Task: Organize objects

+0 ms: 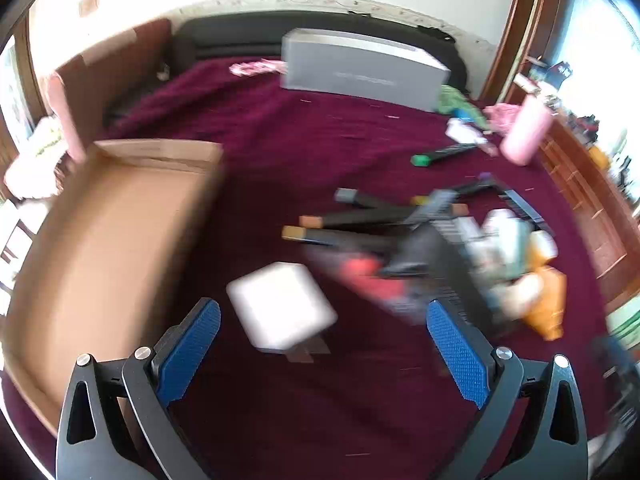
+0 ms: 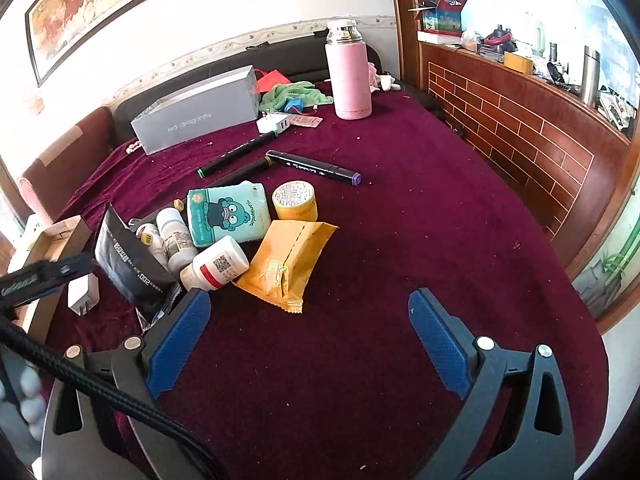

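A pile lies on the maroon cloth (image 2: 400, 208): a yellow packet (image 2: 284, 256), a white pill bottle (image 2: 216, 264), a teal tissue pack (image 2: 228, 212), a yellow round tin (image 2: 294, 200) and a black pouch (image 2: 128, 264). Behind them lie a purple-capped marker (image 2: 312, 166) and a green-capped one (image 2: 236, 154). My right gripper (image 2: 308, 340) is open over bare cloth, just in front of the pile. My left gripper (image 1: 326, 340) is open too, and a white charger block (image 1: 280, 312) lies just beyond its fingertips. The left wrist view is blurred; several markers (image 1: 360, 216) show there.
An open cardboard box (image 1: 112, 240) sits at the left, its edge also seen at box (image 2: 48, 240). A grey carton (image 2: 200, 112), a pink flask (image 2: 348, 72), a green rag (image 2: 296, 94) and a white plug adapter (image 2: 274, 124) stand at the back. A wooden panel (image 2: 520, 132) borders the right.
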{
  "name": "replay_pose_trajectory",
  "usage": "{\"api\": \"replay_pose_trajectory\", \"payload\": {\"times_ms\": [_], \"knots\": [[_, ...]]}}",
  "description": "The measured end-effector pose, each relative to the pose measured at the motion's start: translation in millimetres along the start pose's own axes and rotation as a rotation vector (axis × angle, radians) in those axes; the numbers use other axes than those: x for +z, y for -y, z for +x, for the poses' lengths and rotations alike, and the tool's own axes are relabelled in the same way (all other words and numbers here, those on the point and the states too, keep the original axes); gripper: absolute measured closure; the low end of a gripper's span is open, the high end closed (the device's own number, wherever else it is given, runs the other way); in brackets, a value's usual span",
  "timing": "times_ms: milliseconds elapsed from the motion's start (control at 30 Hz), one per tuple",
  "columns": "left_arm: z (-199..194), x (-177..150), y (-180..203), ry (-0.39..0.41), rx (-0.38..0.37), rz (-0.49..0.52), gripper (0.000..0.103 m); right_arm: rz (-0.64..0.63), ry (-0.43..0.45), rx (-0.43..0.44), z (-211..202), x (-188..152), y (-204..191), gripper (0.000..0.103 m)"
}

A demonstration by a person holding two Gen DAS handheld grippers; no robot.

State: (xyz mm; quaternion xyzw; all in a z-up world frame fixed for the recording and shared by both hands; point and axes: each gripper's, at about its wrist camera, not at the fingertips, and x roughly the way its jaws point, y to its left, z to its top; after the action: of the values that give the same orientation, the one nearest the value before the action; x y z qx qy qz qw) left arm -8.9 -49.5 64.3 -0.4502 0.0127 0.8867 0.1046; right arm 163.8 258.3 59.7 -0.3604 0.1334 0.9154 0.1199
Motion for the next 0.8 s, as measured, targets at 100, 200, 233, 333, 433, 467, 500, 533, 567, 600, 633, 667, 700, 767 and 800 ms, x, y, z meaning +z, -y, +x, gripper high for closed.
{"api": "replay_pose_trajectory", "payload": {"times_ms": [100, 200, 233, 333, 433, 467, 500, 533, 567, 600, 633, 667, 700, 767, 800], "knots": [[3.3, -2.7, -26.1, -0.005, 0.022, 0.0, 0.002, 0.003, 0.006, 0.014, -1.2, 0.2, -3.0, 0.003], [11.7, -7.9, -25.6, -0.014, 0.021, 0.046, 0.002, 0.006, -0.004, 0.04, 1.9, -1.1, -10.6, 0.003], [15.6, -8.5, -22.0, -0.013, 0.027, 0.075, 0.002, 0.004, -0.01, 0.048, 2.4, -1.6, -13.4, 0.003], [29.1, -5.3, -14.9, -0.034, 0.039, 0.11, 0.002, -0.012, -0.015, 0.051, 0.9, -3.5, -19.1, 0.003], [38.8, -1.3, -17.8, -0.047, 0.048, 0.07, 0.002, -0.021, -0.011, 0.042, -2.2, -4.5, -20.7, 0.003], [41.0, -1.1, -17.3, -0.048, 0.059, 0.063, 0.002, -0.019, -0.013, 0.045, -1.9, -4.2, -20.5, 0.003], [44.7, -1.0, -15.3, -0.053, 0.075, 0.056, 0.002, -0.016, -0.017, 0.047, -0.9, -4.0, -20.7, 0.003], [46.6, -1.9, -14.9, -0.054, 0.079, 0.051, 0.002, -0.015, -0.018, 0.048, -0.4, -4.1, -20.8, 0.003], [47.8, -2.1, -14.9, -0.054, 0.08, 0.048, 0.002, -0.016, -0.023, 0.051, 1.1, -4.5, -21.9, 0.003], [49.3, -2.3, -13.1, -0.052, 0.083, 0.046, 0.002, -0.018, -0.027, 0.051, 2.1, -4.4, -23.1, 0.003], [51.1, -2.7, -11.1, -0.053, 0.089, 0.046, 0.002, -0.024, -0.03, 0.053, 3.0, -4.8, -25.1, 0.003], [53.1, -3.2, -9.5, -0.053, 0.094, 0.047, 0.002, -0.029, -0.032, 0.053, 3.2, -4.9, -26.8, 0.003], [54.8, -3.1, -8.2, -0.053, 0.096, 0.048, 0.002, -0.036, -0.033, 0.052, 3.3, -5.4, -28.9, 0.003], [59.1, -3.0, -7.4, -0.062, 0.102, 0.047, 0.002, -0.048, -0.033, 0.052, 3.1, -5.8, -31.9, 0.003], [61.2, -3.9, -7.8, -0.07, 0.102, 0.04, 0.005, -0.053, -0.033, 0.052, 2.9, -5.8, -33.3, 0.003]]}}
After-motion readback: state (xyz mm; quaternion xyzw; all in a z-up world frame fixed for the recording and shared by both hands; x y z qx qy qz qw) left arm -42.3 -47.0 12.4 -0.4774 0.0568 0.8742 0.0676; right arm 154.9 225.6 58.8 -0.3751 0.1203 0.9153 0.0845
